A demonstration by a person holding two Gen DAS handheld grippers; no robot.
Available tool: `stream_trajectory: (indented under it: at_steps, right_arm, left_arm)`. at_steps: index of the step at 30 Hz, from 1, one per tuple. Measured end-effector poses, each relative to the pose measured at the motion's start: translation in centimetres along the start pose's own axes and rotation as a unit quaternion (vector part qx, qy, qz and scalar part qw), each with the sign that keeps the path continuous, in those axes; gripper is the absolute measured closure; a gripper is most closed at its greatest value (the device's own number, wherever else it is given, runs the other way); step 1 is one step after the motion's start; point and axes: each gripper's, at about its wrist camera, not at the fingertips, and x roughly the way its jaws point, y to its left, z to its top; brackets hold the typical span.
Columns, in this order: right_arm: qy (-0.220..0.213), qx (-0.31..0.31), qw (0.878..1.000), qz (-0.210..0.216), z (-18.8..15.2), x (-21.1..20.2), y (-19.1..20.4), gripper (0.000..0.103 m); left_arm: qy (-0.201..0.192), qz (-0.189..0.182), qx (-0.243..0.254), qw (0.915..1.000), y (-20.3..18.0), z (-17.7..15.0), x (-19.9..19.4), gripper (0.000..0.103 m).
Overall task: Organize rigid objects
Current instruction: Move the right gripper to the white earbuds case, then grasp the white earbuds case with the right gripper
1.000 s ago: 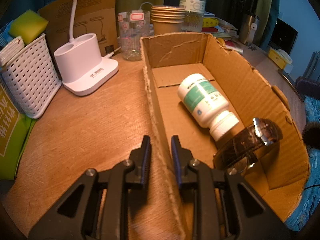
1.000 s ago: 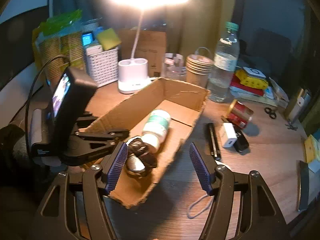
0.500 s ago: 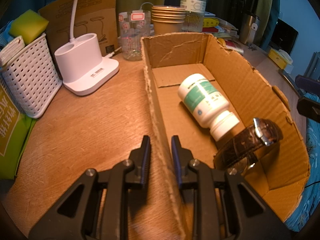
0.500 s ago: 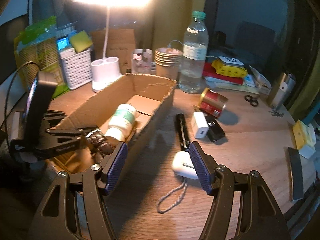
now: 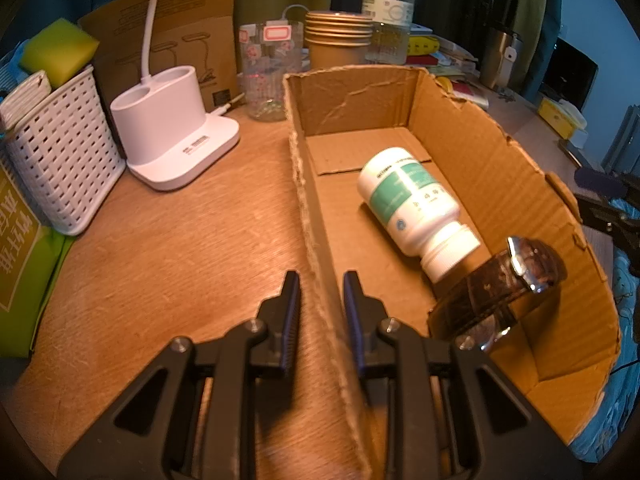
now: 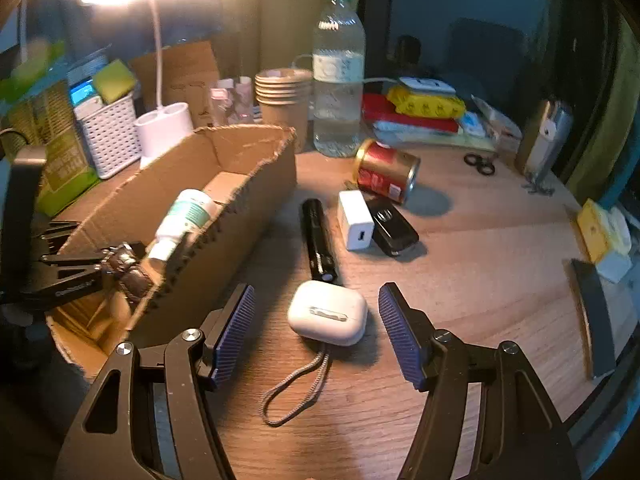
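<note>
Since a moment ago my right hand-held gripper [image 6: 316, 334] has swung away from the cardboard box [image 5: 500, 152] and come down over the loose things on the bench [image 6: 480, 248]; the left has not shifted.

Largest first: the box lies lengthwise at the left of the bench, and my left hand-held gripper [image 5: 322, 312] is pinched nearly closed on its near-left wall, steadying it. Inside lie a white pill bottle [image 5: 412, 204] on its side and, nearer, a dark-strapped watch [image 5: 500, 292], just beside the bottle's cap.

Right of the box, far to near: a red can [image 6: 386, 170] on its side, a black flashlight [image 6: 318, 240], a white charger [image 6: 355, 219] touching a black key fob [image 6: 392, 227], and nearest, the white earbud case [image 6: 328, 312] with its grey lanyard [image 6: 296, 388].

My right jaws stand wide and empty, one either side of the case, not yet touching it. I judge the case is next. To do it well I should lower further, centre the pads on its two long sides, close gently on the smooth shell, and mind the lanyard trailing toward me as I lift it over the box wall.
</note>
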Motion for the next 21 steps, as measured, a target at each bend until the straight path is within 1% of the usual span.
stream_trajectory:
  at_steps: [7,21]
  right_arm:
    - [0.013,0.019,1.0,0.004,-0.4,1.6,-0.7,0.035]
    - [0.038,0.028,0.999,0.006,-0.8,4.3,-0.7,0.035]
  left_arm:
    - [0.0,0.0,0.0,1.0,0.0,0.0,0.0,0.079]
    - [0.0,0.0,0.0,1.0,0.0,0.0,0.0,0.079]
